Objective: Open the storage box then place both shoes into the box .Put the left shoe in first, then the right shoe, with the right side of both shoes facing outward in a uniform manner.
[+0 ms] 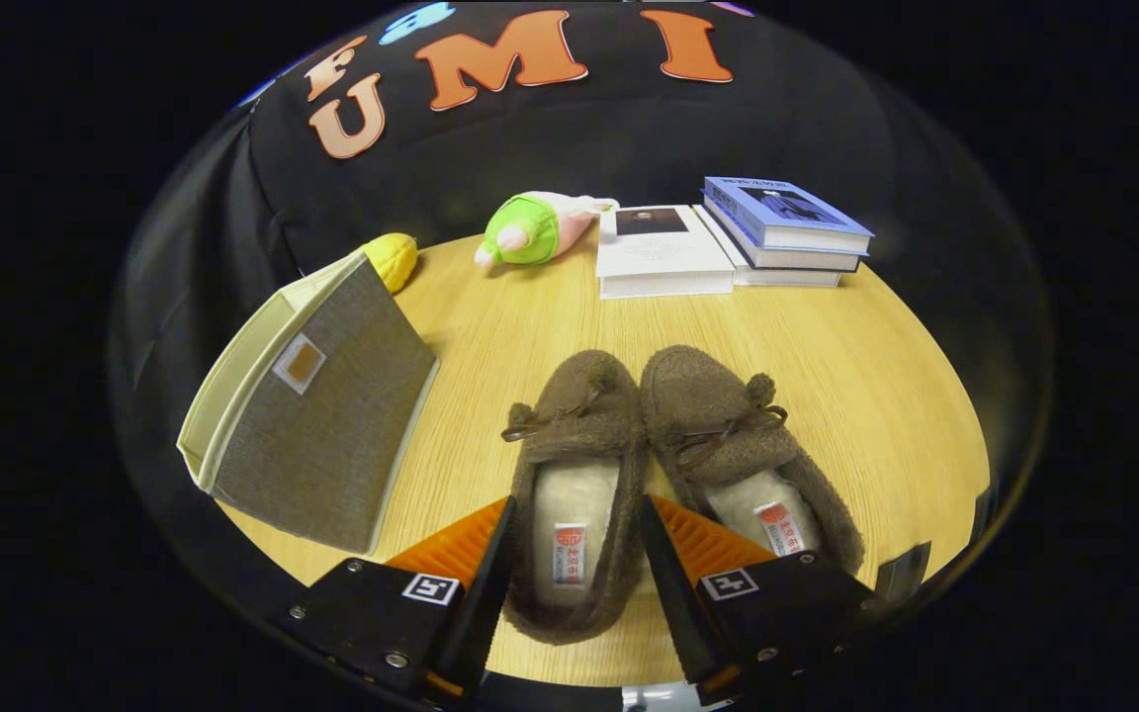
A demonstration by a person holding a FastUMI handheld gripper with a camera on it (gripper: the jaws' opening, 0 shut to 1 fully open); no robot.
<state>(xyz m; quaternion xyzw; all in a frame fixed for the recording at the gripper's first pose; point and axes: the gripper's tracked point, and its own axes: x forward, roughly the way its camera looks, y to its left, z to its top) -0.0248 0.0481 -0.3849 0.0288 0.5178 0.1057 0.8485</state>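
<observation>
Hand-held gripper (574,583) spread wide astride the left shoe (574,494), seemingly untouching, on the wooden table (490,326).

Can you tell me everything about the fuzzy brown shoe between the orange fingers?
The left shoe is a brown, fuzzy slipper with a pale fleecy lining, a small tied bow with a pom-pom on top, and a red-and-white label inside. It lies flat on the wooden table, toe pointing away, pressed beside its twin. The hand-held gripper is open, one finger on each side of its heel.

Claw-mounted fisheye, looking down, near table (827,396)
</observation>
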